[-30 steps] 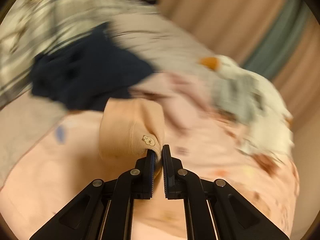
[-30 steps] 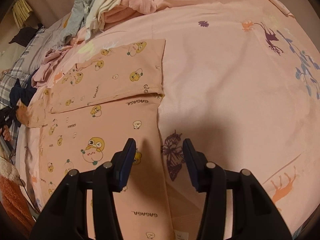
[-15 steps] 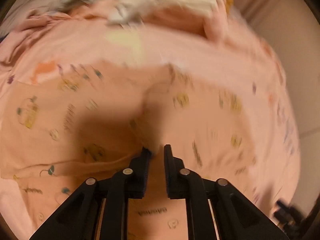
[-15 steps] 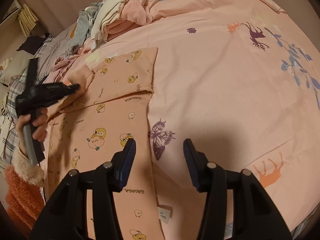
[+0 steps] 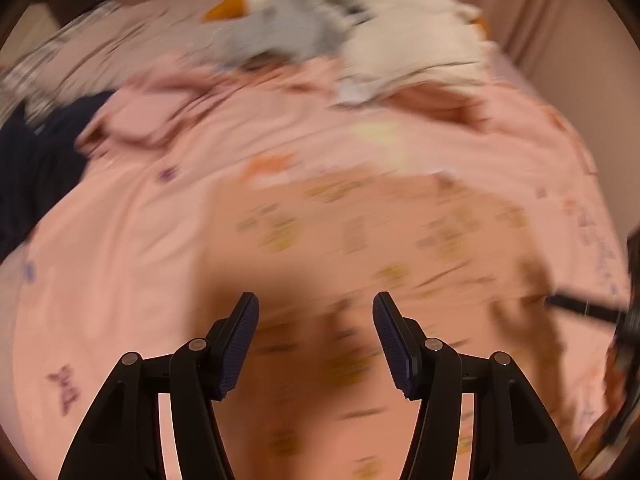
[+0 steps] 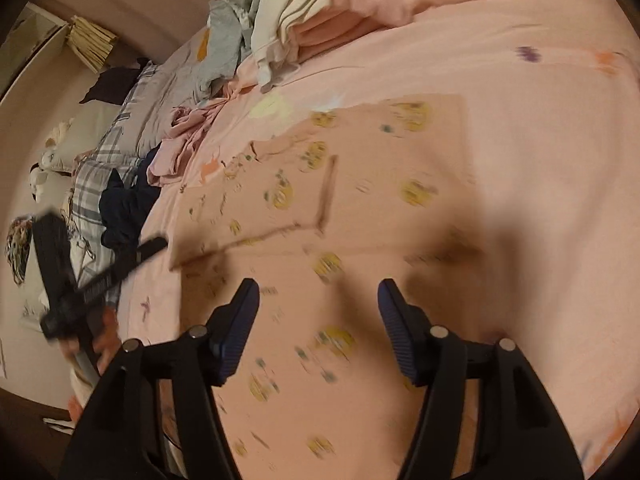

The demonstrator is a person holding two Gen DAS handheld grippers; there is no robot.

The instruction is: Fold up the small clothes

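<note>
Two grippers, left gripper (image 5: pixel 316 316) and right gripper (image 6: pixel 318 304), hover with jaws opening and empty over a peach printed garment (image 6: pixel 360 208) (partly folded) on a pink bedsheet (image 6: pixel 540 140).

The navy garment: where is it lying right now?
The navy garment lies crumpled at the bed's left edge in the right wrist view, between the plaid bedding and the pink pile, clear of the printed top.

Left gripper (image 5: pixel 316 320) lets go of peach garment (image 5: pixel 360 240) sleeve, jaws opening, nothing between. Sleeve now lies folded across garment. Right gripper (image 6: pixel 318 312) jaws opening wider, empty.
</note>
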